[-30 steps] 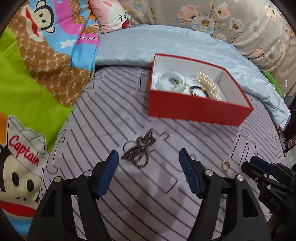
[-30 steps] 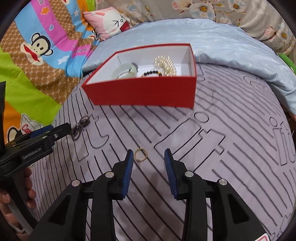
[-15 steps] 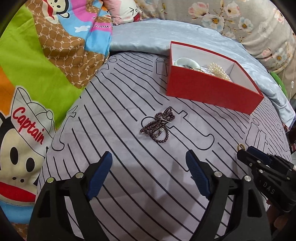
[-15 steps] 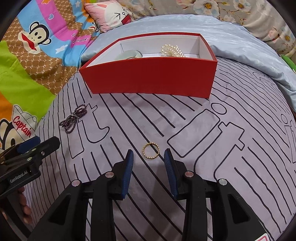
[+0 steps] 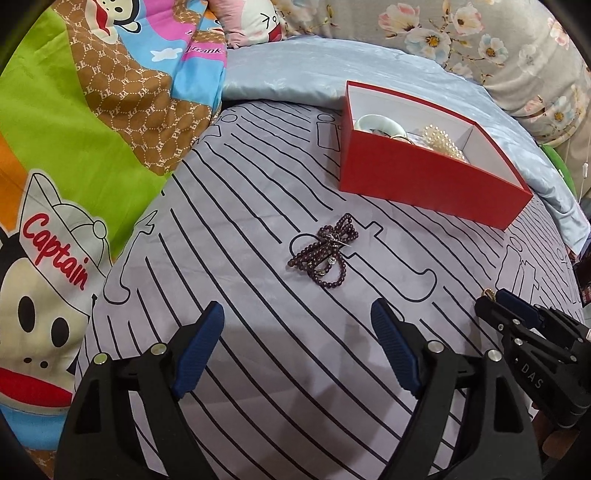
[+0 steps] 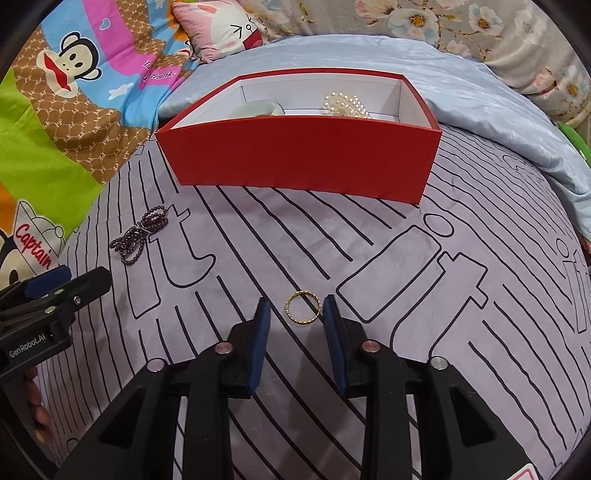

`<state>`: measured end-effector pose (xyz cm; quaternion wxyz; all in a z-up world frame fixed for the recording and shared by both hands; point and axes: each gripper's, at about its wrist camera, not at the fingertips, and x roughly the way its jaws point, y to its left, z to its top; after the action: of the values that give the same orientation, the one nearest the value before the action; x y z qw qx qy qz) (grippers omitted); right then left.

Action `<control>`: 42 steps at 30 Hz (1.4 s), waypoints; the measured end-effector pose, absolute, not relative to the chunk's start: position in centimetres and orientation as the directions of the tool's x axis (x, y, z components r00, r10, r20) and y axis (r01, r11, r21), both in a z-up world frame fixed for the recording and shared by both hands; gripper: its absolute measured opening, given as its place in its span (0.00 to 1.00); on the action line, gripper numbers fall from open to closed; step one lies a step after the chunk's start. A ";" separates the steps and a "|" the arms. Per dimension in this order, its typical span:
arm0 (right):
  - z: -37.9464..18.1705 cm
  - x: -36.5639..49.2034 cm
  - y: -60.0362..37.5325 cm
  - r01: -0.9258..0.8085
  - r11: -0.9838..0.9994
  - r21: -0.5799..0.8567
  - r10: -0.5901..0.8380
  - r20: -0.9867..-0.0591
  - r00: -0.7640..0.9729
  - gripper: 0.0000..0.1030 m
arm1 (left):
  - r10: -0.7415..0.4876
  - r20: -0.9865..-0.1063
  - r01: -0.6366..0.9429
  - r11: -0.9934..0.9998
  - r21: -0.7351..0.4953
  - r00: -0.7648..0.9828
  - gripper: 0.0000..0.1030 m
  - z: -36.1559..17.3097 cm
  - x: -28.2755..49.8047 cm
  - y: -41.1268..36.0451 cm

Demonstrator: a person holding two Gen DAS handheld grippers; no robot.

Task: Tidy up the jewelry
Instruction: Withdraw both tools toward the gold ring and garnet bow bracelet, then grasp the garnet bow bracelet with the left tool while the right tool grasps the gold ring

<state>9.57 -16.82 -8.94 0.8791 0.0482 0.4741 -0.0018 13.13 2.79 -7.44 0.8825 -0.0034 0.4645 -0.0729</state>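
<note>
A thin gold ring [image 6: 302, 323] lies flat on the striped lilac sheet, right between the tips of my right gripper [image 6: 296, 304]. Its jaws are closing and the pads stand just off the ring, not pressing it. A dark purple bead bracelet [image 5: 321, 254] lies bunched on the sheet a little ahead of my left gripper [image 5: 297, 310], which is wide open with nothing between its fingers. The red box [image 6: 295, 155] sits beyond both, holding a pale bangle [image 6: 258, 109] and a pearl bracelet [image 6: 345, 105]. In the left wrist view the right gripper [image 5: 495, 306] hides most of the ring.
A light blue quilt [image 6: 480, 96] lies behind and to the right of the box. A bright cartoon blanket [image 5: 74, 147] covers the left side, with a pink pillow [image 6: 218, 29] at the back. The left gripper [image 6: 74, 278] sits left of the ring.
The right jaws have narrowed and the ring now sits between their tips. The left jaws have widened, and the bead bracelet lies farther ahead of them than before.
</note>
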 end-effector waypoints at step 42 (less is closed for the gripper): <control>-6.9 7.6 -18.2 0.066 0.978 0.196 0.127 -0.820 0.558 0.17 | -0.172 -0.818 0.202 0.977 -0.070 0.548 0.18 -9.1 17.8 0.3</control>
<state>7.63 -18.24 -6.88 0.8766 0.1026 0.4699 0.0172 17.84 0.26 -9.15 0.8798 0.0162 0.4631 -0.1061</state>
